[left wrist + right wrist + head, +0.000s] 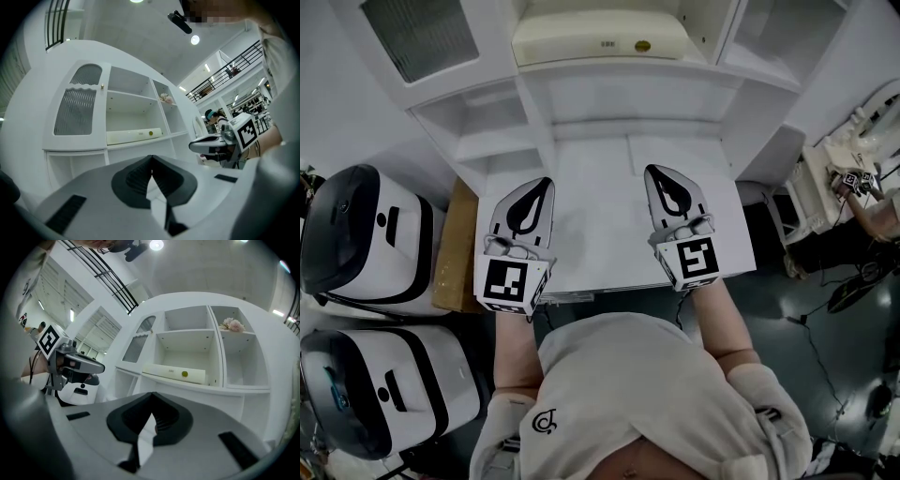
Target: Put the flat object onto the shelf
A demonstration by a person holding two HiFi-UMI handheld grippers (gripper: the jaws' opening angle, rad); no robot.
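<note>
The person wears a pale grey short-sleeved shirt with a small dark logo near the left shoulder. The left gripper and the right gripper are light grey shells with black teardrop insets along the jaws. Each carries a marker cube printed with black-and-white squares.

The left forearm and right forearm reach forward side by side. The left gripper and right gripper point ahead, about level, well apart, each with fingers closed together on nothing.
</note>
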